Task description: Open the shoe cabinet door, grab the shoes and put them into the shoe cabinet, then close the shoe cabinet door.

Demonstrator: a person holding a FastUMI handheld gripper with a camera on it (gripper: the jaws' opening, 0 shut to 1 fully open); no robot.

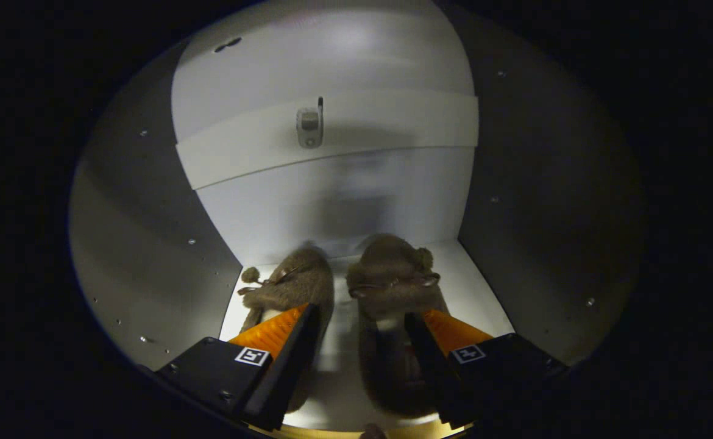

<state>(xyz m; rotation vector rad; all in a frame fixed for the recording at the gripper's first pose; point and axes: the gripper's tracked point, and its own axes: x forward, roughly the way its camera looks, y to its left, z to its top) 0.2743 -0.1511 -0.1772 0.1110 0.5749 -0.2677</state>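
Two brown furry shoes stand side by side on the white floor (472, 286) of the shoe cabinet, toes toward the back wall. The left shoe (295, 283) has a small pompom on a cord at its outer side, and the right shoe (393, 274) carries a pompom near its toe. My gripper (362, 312) is open inside the cabinet. Its left finger lies over the left shoe's heel part and its right finger over the right shoe's outer edge. The inner halves of both shoes and a strip of white floor show between the fingers; neither finger visibly presses on a shoe.
The cabinet's back wall (332, 201) is white with a horizontal rail (393, 125) and a small grey fitting (309, 127) on it. Shadowed side walls (149, 231) (545, 213) with small holes close in left and right. A pale front edge (332, 434) runs below the fingers.
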